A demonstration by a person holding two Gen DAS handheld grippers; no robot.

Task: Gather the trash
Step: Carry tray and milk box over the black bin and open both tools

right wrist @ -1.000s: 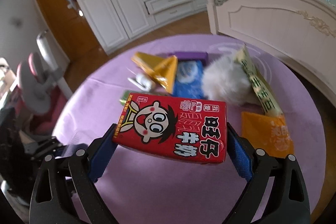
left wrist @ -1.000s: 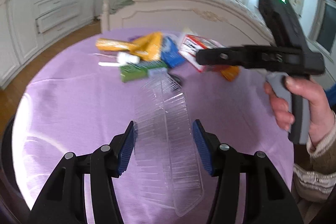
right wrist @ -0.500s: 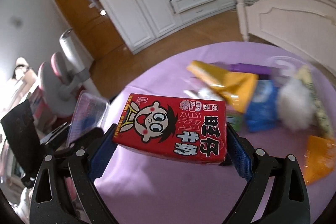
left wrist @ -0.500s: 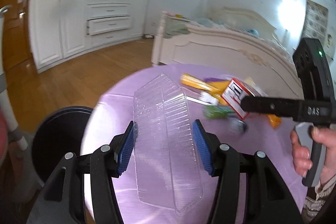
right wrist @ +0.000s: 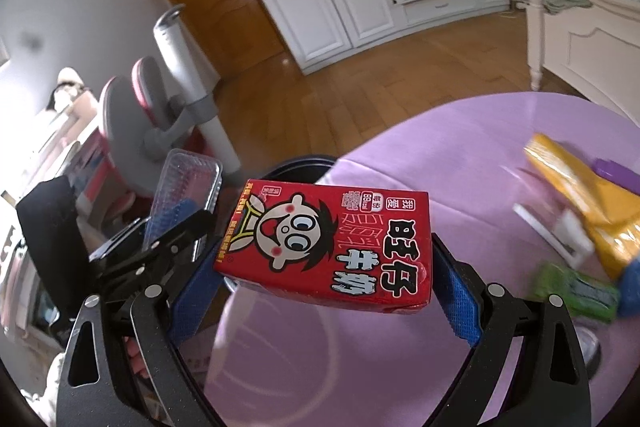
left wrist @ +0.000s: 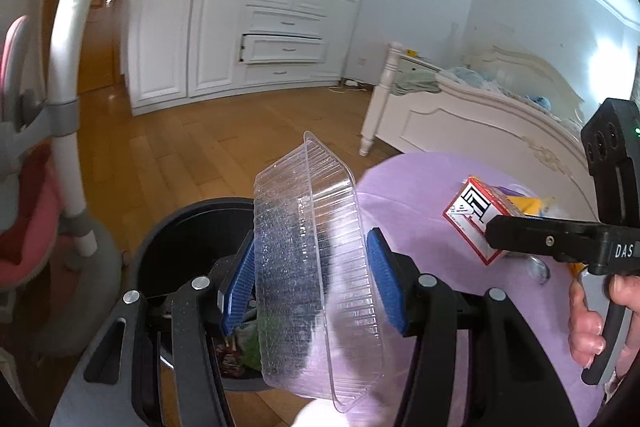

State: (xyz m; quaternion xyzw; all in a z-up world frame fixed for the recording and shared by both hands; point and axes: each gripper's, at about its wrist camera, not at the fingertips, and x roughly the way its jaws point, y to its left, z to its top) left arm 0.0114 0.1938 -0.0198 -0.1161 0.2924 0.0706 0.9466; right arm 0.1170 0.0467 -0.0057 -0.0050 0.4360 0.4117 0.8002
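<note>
We count two grippers, each carrying one piece of trash. The left gripper (left wrist: 310, 281) pinches one clear ribbed plastic tray (left wrist: 312, 267) between its two blue pads (left wrist: 384, 287), which press on the tray's long sides; the tray runs lengthwise out past the fingertips and back under them toward the camera. Just beyond and below the left finger sits one black trash bin (left wrist: 180, 239), its mouth open, with a few crumpled scraps visible inside near the finger's base.

The right gripper (right wrist: 326, 269) clamps one red milk carton (right wrist: 326, 247) by its two short ends, its printed cartoon face turned toward the camera. In the left wrist view we see the same carton (left wrist: 474, 219) held off to the right of the tray, with the person's hand (left wrist: 596, 319) wrapped round that gripper's handle.

Beneath both pairs of fingers lies one round table (right wrist: 420, 147) under a purple cloth. To the right of the right finger, well apart from it, loose trash lies on the cloth: one yellow packet (right wrist: 576, 195), one purple item (right wrist: 616, 175), one green wrapper (right wrist: 576, 291), one white strip (right wrist: 548, 235), and a blue piece (right wrist: 632, 283) cut off at the edge. All of these are blurred. Beyond the left fingers stands one grey and pink chair (right wrist: 132, 107).
</note>
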